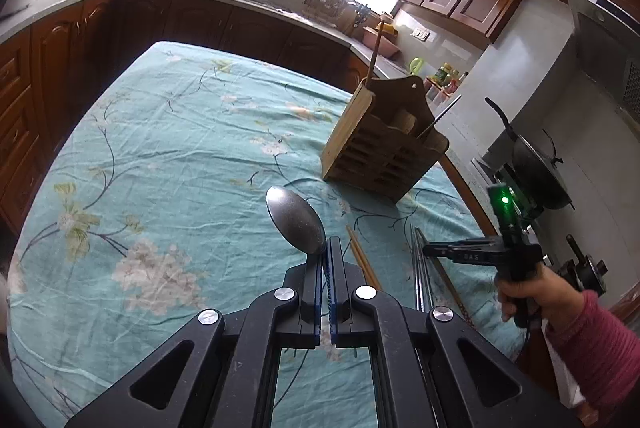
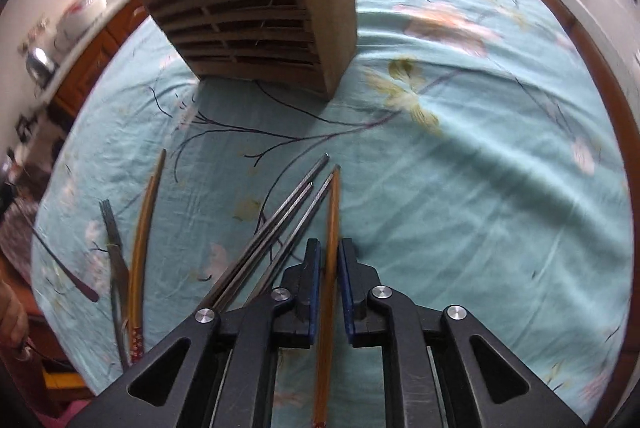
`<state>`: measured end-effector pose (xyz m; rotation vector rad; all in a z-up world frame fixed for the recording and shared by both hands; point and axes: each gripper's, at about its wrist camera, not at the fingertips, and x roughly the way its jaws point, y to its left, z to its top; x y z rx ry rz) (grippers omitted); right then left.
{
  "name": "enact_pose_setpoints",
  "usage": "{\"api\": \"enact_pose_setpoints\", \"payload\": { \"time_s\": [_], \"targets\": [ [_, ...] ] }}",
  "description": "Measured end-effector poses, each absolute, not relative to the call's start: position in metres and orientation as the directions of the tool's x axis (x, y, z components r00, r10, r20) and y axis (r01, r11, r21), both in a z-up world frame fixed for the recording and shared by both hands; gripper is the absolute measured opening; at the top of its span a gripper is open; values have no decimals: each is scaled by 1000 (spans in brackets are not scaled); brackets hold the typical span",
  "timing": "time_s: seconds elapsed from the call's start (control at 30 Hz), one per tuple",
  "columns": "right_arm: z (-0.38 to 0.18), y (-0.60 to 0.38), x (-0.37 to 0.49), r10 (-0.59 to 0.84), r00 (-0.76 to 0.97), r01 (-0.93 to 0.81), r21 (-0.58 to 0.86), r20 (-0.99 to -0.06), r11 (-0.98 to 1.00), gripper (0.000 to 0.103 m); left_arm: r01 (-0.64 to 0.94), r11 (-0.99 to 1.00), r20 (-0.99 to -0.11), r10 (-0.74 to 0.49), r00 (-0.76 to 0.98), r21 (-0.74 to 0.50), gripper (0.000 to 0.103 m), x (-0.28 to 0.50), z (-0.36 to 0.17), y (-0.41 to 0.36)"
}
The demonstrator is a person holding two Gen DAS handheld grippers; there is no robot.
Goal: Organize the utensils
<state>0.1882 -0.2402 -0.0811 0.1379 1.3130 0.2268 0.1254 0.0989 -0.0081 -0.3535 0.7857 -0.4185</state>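
Between the right gripper's (image 2: pixel 329 260) parted jaws a wooden chopstick (image 2: pixel 330 228) lies lengthwise; left gripper (image 1: pixel 329 252) clenches the spoon (image 1: pixel 295 220)

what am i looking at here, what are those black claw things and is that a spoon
No robot: a person holds a hand-held two-finger gripper in each hand, each with a camera looking along its fingers.

One picture is from the left gripper. It is shut on a metal spoon.

The other is from the right gripper, its jaws around a wooden chopstick, with a gap at the right pad.

On the floral tablecloth stand a wooden utensil holder and loose metal chopsticks.
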Motion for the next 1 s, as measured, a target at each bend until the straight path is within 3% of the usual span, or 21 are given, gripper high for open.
{"api": "enact_pose_setpoints", "payload": {
  "time_s": [0.2,0.23,0.27,0.47,0.7,1.0],
  "targets": [
    [-83,-233,207,222,185,-143,197,-957,970,17,245,858,-587,-492,643,-451,1,119,-7,96],
    [-83,-234,207,225,180,-154,198,-958,968,15,245,857,-586,-493,643,-453,1,119,-6,95],
    [-83,-235,207,225,180,-151,199,-958,968,7,248,856,-583,-496,643,-454,1,120,-6,95],
    [-66,-260,181,290,288,-96,274,-913,957,5,260,858,-566,-493,661,-443,1,124,4,88],
    [-6,-289,155,398,529,-54,438,-750,897,5,284,859,-535,-492,686,-426,1,135,22,77],
    [79,-287,158,338,816,-80,488,-468,869,5,323,865,-480,-486,730,-385,1,152,52,58]
  ]
}}
